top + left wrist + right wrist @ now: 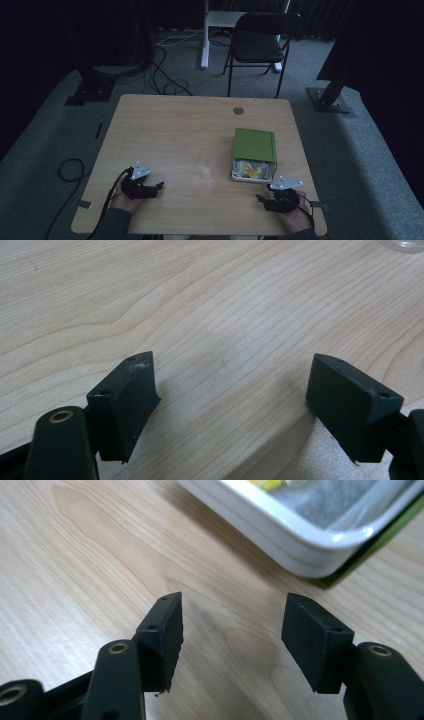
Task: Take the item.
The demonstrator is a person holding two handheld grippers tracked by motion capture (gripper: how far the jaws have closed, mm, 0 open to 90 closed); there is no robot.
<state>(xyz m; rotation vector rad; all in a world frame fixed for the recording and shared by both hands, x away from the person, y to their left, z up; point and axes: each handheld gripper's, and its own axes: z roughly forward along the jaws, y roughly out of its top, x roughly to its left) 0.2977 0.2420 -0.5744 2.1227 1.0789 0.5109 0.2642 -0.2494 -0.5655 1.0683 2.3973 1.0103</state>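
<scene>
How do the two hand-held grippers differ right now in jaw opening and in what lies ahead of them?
The left hand-held gripper has its jaws spread wider than those of the right hand-held gripper. The left one faces bare wooden table, with a clear glass farther off; the right one points at the corner of the white container under its green lid. Both are open, hold nothing, and sit near the table's near edge.

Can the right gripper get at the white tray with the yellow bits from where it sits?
Probably yes. The right gripper is open with nothing between its jaws, and only bare table lies between it and the near rim of the white tray.
</scene>
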